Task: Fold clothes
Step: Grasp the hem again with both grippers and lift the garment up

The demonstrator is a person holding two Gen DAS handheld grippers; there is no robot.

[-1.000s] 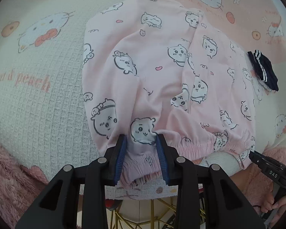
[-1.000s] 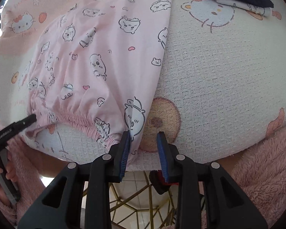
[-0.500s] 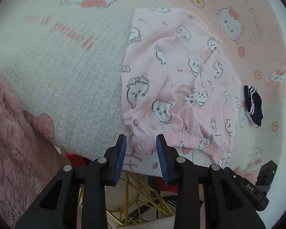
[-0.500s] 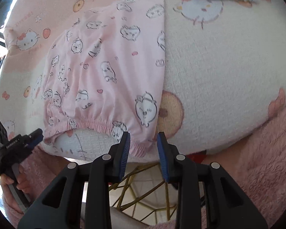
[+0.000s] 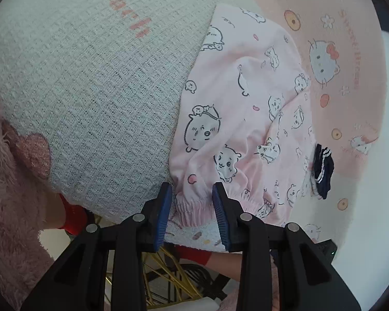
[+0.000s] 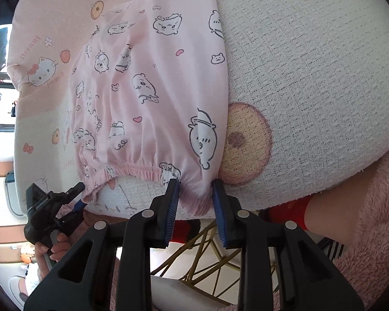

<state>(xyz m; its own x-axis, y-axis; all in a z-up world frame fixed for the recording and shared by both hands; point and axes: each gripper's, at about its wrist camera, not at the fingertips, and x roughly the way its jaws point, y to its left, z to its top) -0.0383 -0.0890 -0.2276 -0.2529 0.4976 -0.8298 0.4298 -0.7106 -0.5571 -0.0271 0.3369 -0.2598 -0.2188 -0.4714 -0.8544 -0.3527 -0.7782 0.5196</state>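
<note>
Item: pink printed shorts [image 5: 236, 119], lying flat on the waffle-weave blanket [image 5: 96, 98], elastic waistband at the near edge.

I read my left gripper [image 5: 192, 212] as part-spread, one waistband corner sitting between its blue pads; whether they press the cloth I cannot tell. My right gripper [image 6: 195, 202] stands likewise at the opposite waistband corner, jaws part-spread, gathered elastic between them, contact unclear. A dark striped garment [image 5: 322, 168] lies beside the shorts.

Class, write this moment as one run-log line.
task: fold clothes | left gripper: astride pink shorts' waistband corner | right gripper: astride opposite corner | shorts: flat on blanket | fold: not begun
</note>
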